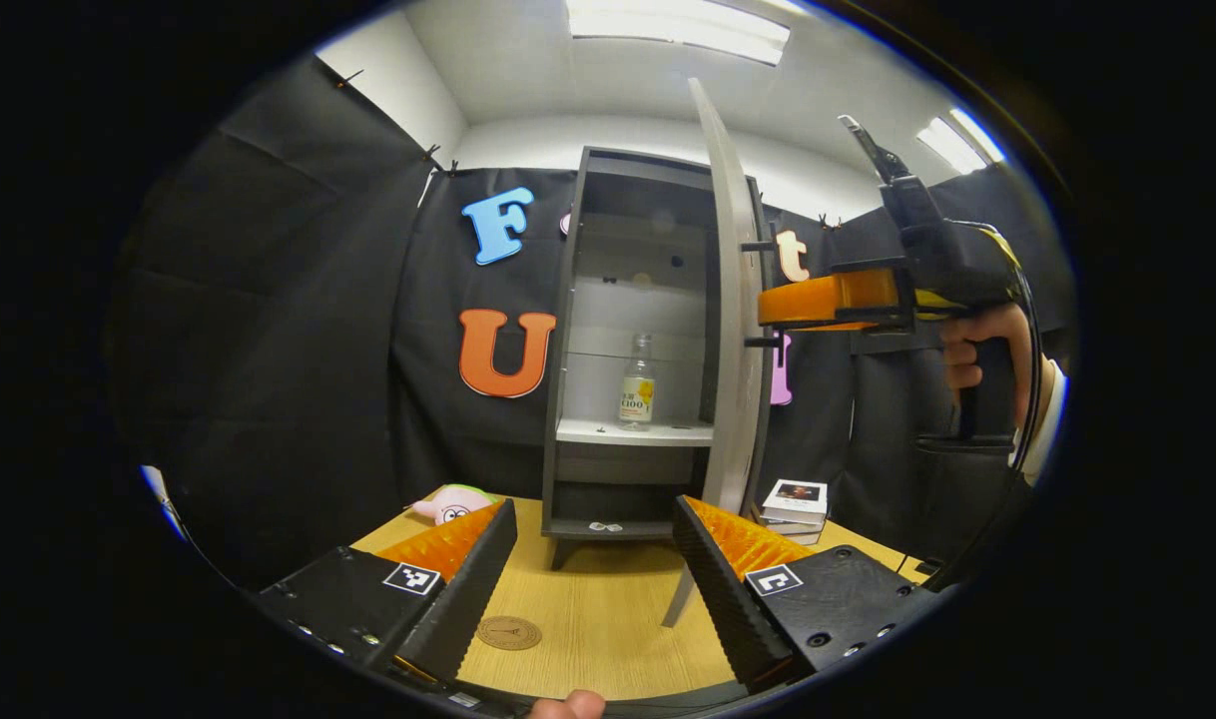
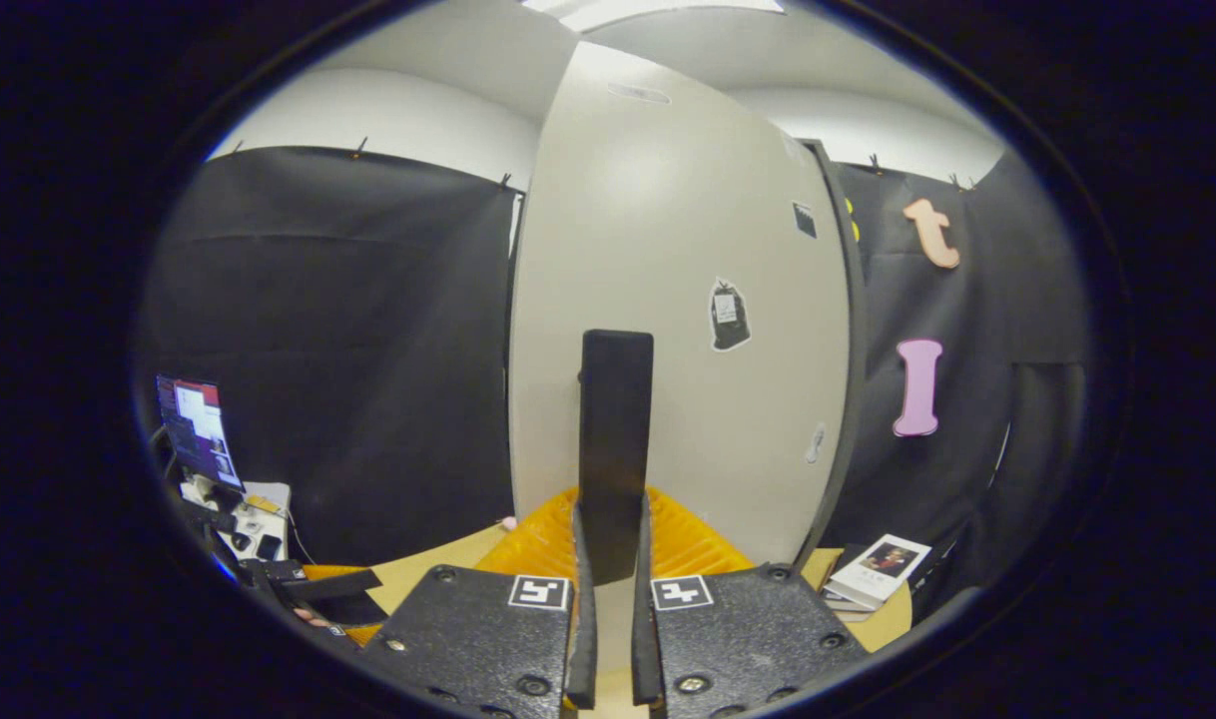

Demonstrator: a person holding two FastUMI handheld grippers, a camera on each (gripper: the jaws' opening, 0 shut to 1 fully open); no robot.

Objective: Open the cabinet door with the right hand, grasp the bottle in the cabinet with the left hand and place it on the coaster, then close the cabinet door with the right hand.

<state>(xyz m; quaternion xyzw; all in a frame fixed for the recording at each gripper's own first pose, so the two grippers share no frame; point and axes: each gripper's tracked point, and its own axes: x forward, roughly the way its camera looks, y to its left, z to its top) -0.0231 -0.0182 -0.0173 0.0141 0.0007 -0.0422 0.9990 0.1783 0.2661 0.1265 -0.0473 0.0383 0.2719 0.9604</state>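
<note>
Left of the cabinet [image 1: 568, 300] foot, the coaster [image 1: 508, 632] lies on the table [image 1: 608, 639] by the left gripper [image 1: 595, 584], fingers spread, holding nothing. The bottle [image 1: 637, 384] stands upright on the cabinet's shelf. The door [image 1: 733, 300] is ajar (edge-on); the right gripper [image 2: 608, 569] pinches its handle [image 2: 616, 439].

Black cloth walls [image 1: 299, 300], wooden table [image 1: 608, 629], white ceiling with strip lights [image 1: 678, 30]

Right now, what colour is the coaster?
The coaster is brown with a small dark motif at its centre, on the light wood table; best seen in the left gripper view.
</note>
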